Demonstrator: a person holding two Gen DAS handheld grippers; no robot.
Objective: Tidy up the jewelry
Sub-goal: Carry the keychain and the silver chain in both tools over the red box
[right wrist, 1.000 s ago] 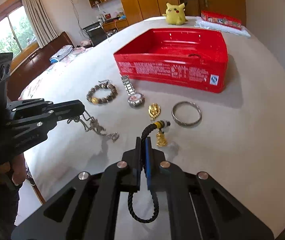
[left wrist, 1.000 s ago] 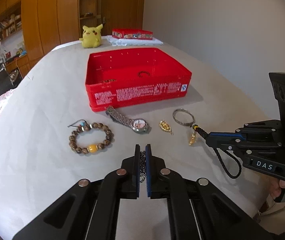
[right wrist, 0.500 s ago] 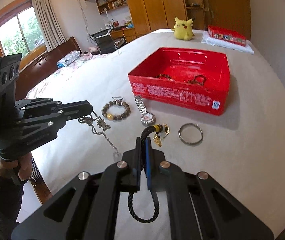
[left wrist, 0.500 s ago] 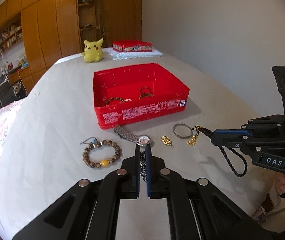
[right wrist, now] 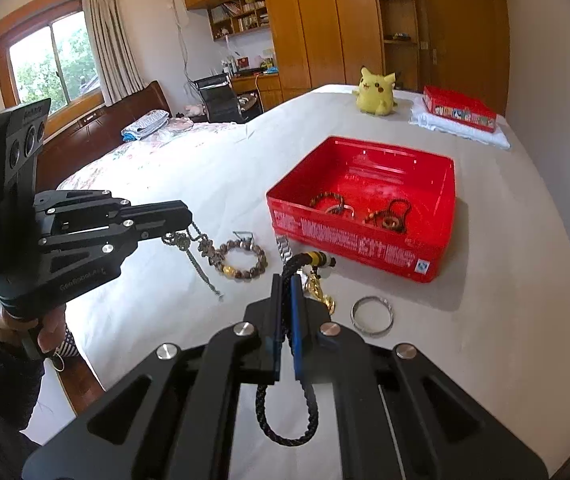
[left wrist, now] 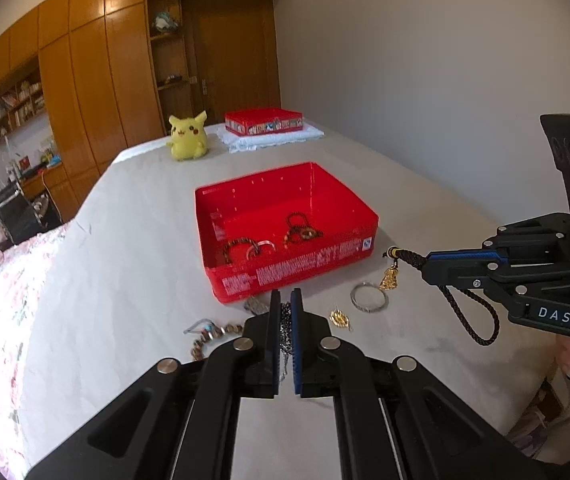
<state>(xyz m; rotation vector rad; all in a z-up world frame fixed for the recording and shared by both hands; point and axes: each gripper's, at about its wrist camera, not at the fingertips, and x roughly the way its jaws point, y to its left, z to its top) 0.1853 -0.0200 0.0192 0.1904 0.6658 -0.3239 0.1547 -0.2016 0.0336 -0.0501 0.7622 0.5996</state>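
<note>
The left gripper (left wrist: 284, 300) hangs above the bed, short of the red tin (left wrist: 221, 216), jaws pinched on a metal chain (right wrist: 189, 246). The right gripper (right wrist: 285, 286) hovers nearer that tin's front right corner, clamped on a braided cord (right wrist: 297, 262).

Both wrist views look down from above the bedspread, sharing the red box (left wrist: 285, 236).

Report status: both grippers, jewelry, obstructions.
Left gripper shut on metal chain necklace. Right gripper shut on black braided cord. Red box path clear.
</note>
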